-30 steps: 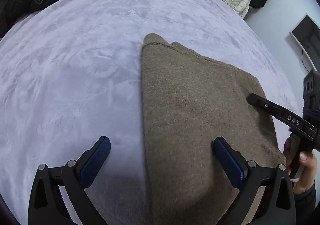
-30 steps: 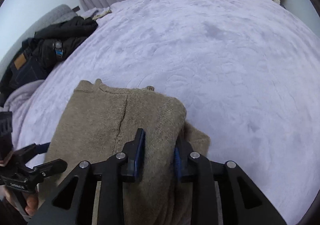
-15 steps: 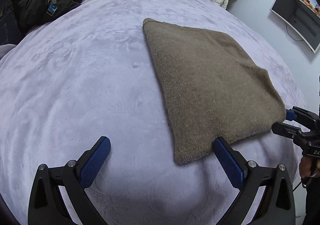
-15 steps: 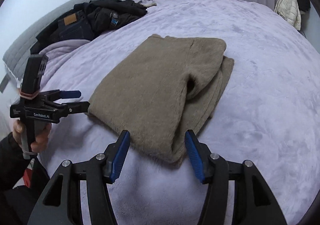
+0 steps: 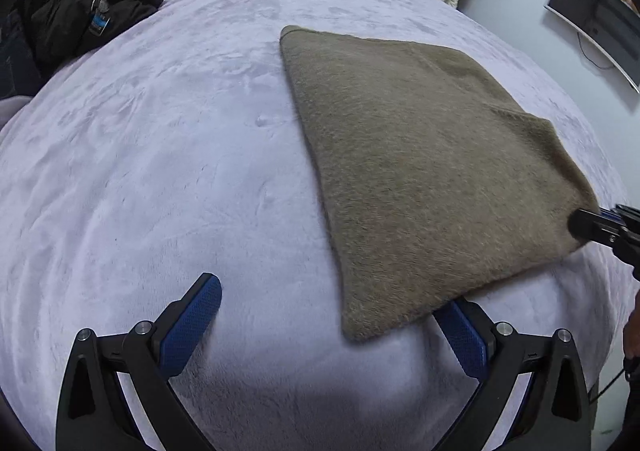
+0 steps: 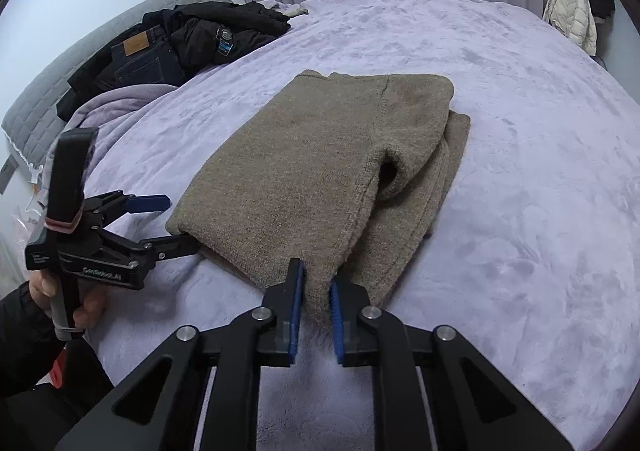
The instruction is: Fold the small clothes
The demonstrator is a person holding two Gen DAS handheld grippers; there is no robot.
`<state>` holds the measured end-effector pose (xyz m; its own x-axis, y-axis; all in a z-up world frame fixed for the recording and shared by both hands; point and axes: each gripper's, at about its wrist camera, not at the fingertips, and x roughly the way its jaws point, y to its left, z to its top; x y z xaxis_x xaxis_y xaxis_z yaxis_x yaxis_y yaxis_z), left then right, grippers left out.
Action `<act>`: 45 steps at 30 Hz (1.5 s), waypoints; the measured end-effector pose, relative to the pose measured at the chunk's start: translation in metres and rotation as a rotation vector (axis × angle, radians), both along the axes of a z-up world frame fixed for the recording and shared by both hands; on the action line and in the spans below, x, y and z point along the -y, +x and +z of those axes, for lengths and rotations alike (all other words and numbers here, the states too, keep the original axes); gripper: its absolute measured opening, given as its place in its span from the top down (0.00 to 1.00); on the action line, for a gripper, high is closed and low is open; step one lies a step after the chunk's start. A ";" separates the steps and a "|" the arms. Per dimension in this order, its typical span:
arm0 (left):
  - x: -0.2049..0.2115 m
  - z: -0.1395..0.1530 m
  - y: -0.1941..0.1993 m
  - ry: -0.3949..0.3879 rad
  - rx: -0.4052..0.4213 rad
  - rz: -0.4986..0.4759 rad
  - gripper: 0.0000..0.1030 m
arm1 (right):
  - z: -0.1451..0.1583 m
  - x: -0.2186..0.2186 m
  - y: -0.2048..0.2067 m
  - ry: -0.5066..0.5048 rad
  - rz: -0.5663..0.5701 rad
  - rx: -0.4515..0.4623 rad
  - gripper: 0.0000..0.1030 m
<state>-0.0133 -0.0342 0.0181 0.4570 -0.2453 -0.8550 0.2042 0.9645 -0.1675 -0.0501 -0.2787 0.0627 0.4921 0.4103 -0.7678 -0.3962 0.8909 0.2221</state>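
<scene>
The folded brown sweater [image 6: 320, 171] lies lengthwise on the bed [image 6: 520, 191], its near edge pinched in the clamped right hand-held gripper [image 6: 316, 291], while the left hand-held gripper [image 5: 324, 327], jaws wide and empty, straddles its near corner.

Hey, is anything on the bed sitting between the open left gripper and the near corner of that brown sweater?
Nothing visible. The left gripper straddles the brown sweater's near corner over bare lavender blanket.
</scene>
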 end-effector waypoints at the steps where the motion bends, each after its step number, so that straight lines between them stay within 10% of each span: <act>1: -0.005 -0.005 0.002 -0.010 -0.017 0.015 0.00 | 0.004 0.003 -0.001 0.007 -0.006 0.009 0.92; 6: -0.003 -0.006 -0.006 0.026 0.005 -0.003 0.00 | -0.010 0.019 0.007 -0.071 -0.057 -0.032 0.93; 12: -0.013 0.014 -0.022 -0.032 -0.026 -0.082 0.00 | -0.004 0.036 0.005 0.072 -0.060 -0.083 0.86; 14: -0.022 0.029 -0.021 -0.070 -0.014 -0.092 0.00 | 0.011 0.049 -0.001 0.094 -0.084 -0.036 0.68; 16: -0.030 0.041 -0.011 -0.099 0.000 -0.064 0.00 | 0.024 0.067 -0.002 0.093 -0.144 0.012 0.10; 17: -0.034 0.044 -0.003 -0.105 -0.001 -0.041 0.00 | 0.031 0.077 -0.002 0.097 -0.194 0.049 0.05; 22: -0.028 0.033 0.055 -0.202 -0.108 0.084 0.00 | 0.042 0.106 0.026 0.214 -0.305 0.042 0.05; 30: 0.039 -0.009 0.122 -0.283 -0.287 0.025 0.00 | -0.014 0.048 0.108 0.217 -0.229 -0.167 0.06; 33: 0.041 -0.013 0.130 -0.323 -0.276 0.020 0.00 | -0.046 0.030 0.132 0.237 -0.208 -0.245 0.22; 38: 0.042 0.002 0.116 -0.311 -0.187 -0.074 0.45 | -0.038 0.020 0.130 0.245 -0.183 -0.166 0.60; 45: 0.037 0.031 0.090 -0.295 -0.150 -0.077 0.58 | -0.001 0.004 0.108 0.214 -0.142 -0.079 0.66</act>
